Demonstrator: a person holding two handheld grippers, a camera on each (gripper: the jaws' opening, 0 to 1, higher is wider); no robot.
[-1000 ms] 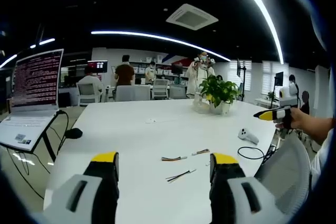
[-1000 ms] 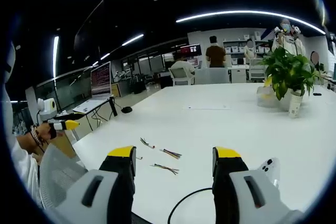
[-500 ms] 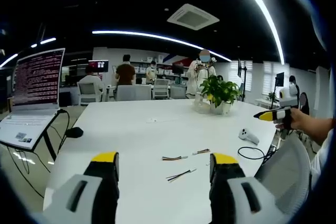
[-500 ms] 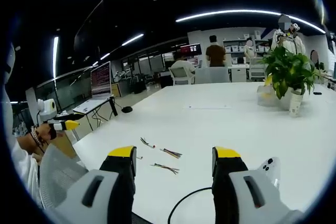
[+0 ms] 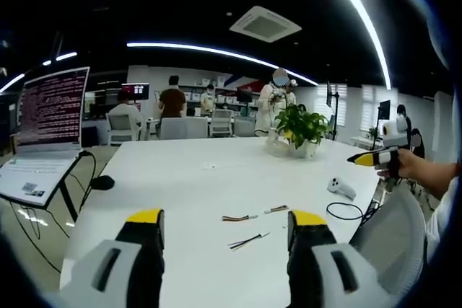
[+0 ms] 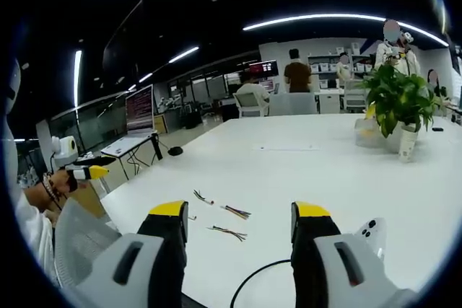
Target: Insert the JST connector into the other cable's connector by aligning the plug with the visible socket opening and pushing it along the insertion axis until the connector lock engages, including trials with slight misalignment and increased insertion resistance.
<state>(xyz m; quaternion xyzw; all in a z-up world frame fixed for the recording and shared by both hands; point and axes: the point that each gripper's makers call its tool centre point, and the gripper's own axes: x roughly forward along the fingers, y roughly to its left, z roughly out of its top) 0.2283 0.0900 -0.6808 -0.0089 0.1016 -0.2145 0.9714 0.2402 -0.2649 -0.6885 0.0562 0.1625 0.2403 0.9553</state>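
**Tongs wait apart over the counter, cables untouched**

The left tongs [image 5: 225, 223] stand spread and empty, jaws rising from the bottom of the left gripper view with the short cables lying on the white counter [image 5: 188, 178] in the gap beyond them. The right tongs [image 6: 238, 216] are likewise spread and hold nothing. Across the last second almost nothing has changed: both views sit nearly as they did, the tongs have not narrowed, and only a person far off behind the plant [image 5: 301, 126] has shifted a little.

3 cable pieces show in the left gripper view: cable 1 [image 5: 239, 218] with striped leads, cable 2 [image 5: 276, 209] just beyond it to the right, and cable 3 [image 5: 248, 241] nearest the tongs. They lie apart from one another, none mated. Which ends carry the plug and the socket is too small to tell. The same 3 lie between the jaws in the right gripper view, near the counter's edge.

My reading: the task has not begun. The hold means neither hand has committed to a cable; the next step calls for lowering both tongs and picking 1 piece each before any alignment.

A controller [image 5: 341, 187] and a black cord [image 5: 346, 210] lie to the right.
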